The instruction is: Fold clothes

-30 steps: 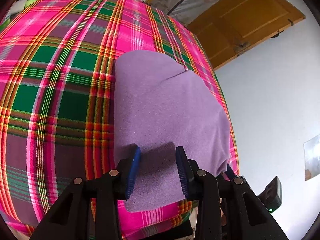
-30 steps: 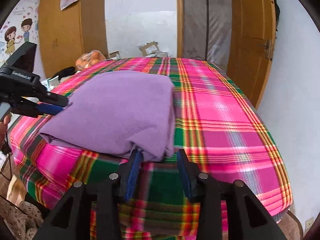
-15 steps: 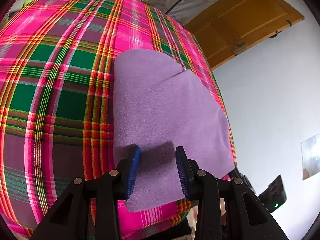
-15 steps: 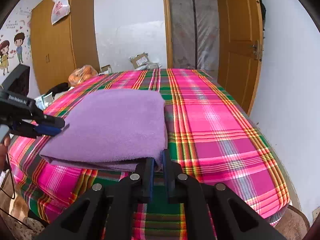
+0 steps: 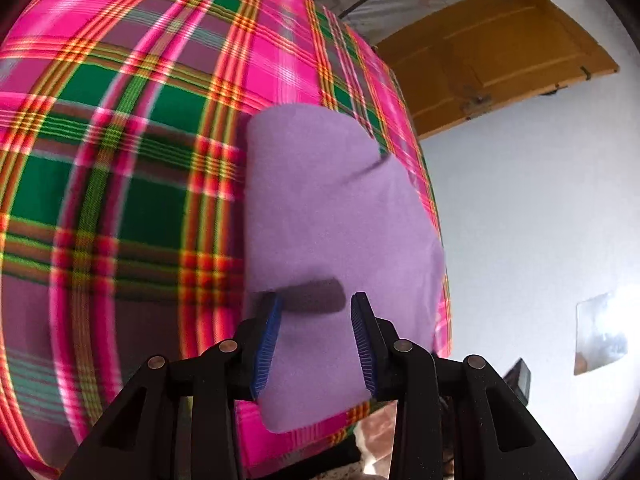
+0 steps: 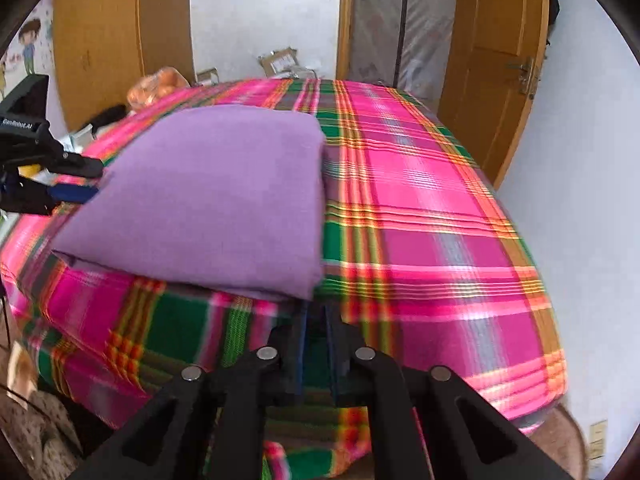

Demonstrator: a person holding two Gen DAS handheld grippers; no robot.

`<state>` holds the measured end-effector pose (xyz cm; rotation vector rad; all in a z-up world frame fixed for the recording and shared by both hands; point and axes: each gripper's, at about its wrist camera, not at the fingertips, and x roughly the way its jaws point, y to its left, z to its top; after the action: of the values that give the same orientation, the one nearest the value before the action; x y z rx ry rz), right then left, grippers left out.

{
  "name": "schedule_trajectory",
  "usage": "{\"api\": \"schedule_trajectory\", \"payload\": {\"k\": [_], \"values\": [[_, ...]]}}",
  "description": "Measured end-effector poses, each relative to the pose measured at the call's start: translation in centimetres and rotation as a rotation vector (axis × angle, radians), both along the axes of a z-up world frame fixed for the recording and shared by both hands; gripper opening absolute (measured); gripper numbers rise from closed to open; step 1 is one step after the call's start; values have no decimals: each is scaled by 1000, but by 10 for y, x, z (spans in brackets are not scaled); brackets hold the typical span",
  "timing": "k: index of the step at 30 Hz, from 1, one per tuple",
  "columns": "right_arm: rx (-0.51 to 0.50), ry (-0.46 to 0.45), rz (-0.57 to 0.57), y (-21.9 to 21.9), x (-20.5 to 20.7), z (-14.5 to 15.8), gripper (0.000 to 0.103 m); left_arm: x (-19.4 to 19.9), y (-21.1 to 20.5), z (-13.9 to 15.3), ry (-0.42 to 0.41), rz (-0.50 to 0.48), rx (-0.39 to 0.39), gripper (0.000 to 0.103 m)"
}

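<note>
The purple cloth (image 5: 336, 248) lies folded flat on the plaid desk (image 5: 120, 168), near the desk's front corner.

The left hand-held gripper (image 5: 316, 316) has its jaws wide apart. It hangs just over one short edge of the cloth, and its shadow falls on the cloth right ahead of it. Nothing is between its jaws. To its left the desk is bare plaid with lots of room. To its right the cloth runs close to the desk's edge, and past that is a white wall (image 5: 540, 220).

The right hand-held gripper (image 6: 316, 320) has its jaws almost together, at the near right corner of the cloth (image 6: 224, 200). I cannot tell if it is pinching the corner. To its right the desk (image 6: 432, 216) is wide and bare out to its edge. To its far left, the left hand-held gripper (image 6: 86, 182) sits at the cloth's other end.
</note>
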<state>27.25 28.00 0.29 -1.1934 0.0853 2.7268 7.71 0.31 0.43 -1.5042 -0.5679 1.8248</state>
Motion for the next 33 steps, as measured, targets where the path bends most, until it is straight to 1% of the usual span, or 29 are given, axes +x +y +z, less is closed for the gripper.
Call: {"api": "schedule_trajectory", "payload": {"k": [3,6,8,10,15,16,18,19,24,26,29,33], "values": [[5,-23,0,3,0,5,8,-4,-1,-3,-14,-6,19,38],[-13,59,16,6,-4,30,9,-11,0,-3,-22,-13,28,38],[-17,120,56,1,-15,45,10,-17,1,0,-10,-10,27,38],[-48,133,104,-5,-38,51,11,-21,4,2,-1,-3,26,38],[-123,117,179,-12,-99,54,16,-27,9,0,-5,-19,19,38],[-135,111,188,-13,-107,54,18,-29,11,0,-2,-25,17,38],[-141,100,188,-11,-116,52,20,-35,12,2,4,-25,15,38],[-143,94,189,-11,-120,51,20,-40,13,5,16,-14,12,38],[-137,48,177,-12,-129,35,20,-73,25,31,164,0,-34,38],[-136,38,174,-12,-129,29,20,-87,37,36,191,-45,-41,38],[-154,40,168,-10,-129,28,21,-99,60,40,238,-140,-82,38],[-170,39,161,-11,-127,25,23,-99,96,42,319,-269,-148,38]]}}
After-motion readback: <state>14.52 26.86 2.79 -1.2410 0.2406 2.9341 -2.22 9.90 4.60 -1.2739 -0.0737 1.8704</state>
